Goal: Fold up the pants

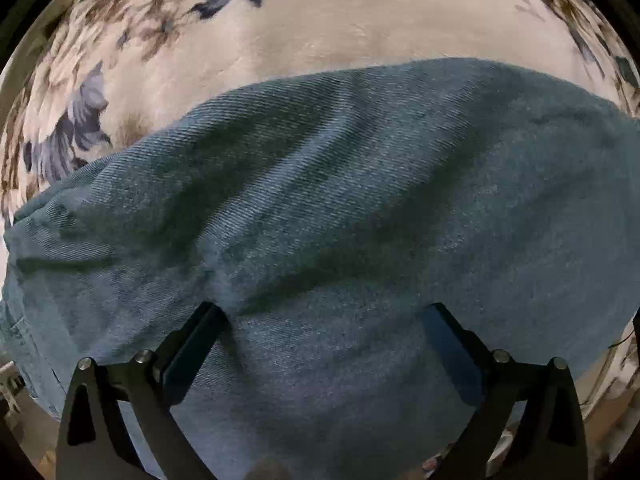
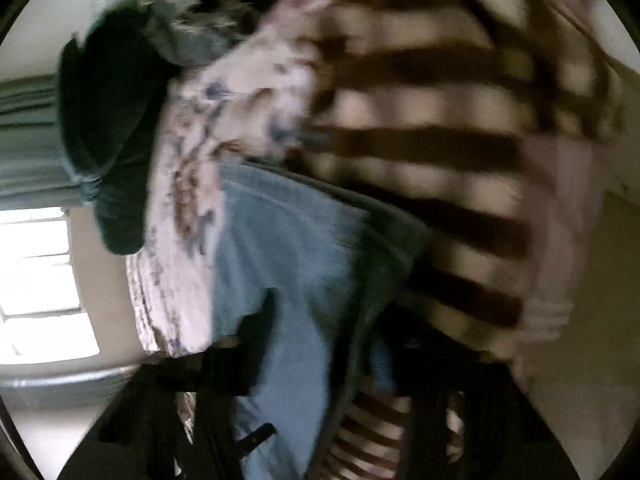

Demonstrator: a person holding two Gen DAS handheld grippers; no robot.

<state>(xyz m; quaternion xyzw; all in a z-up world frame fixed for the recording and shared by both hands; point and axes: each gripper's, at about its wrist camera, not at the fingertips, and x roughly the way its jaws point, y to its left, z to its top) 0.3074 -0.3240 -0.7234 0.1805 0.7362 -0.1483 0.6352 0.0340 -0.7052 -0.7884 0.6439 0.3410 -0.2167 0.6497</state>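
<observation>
My left claw point(image 1: 324, 316) stands spread wide over the blue denim pants point(image 1: 340, 208), its fingers point(image 1: 196, 344) pressing into the cloth, gripping nothing. The pants lie on a cream floral bedspread point(image 1: 320, 32), sharp in this view only. My right wrist view is blurred: pants point(image 2: 288, 264), a brown-striped fabric point(image 2: 440, 152), a bright window point(image 2: 40, 272). Whether my right claw is apart or together I cannot tell.
</observation>
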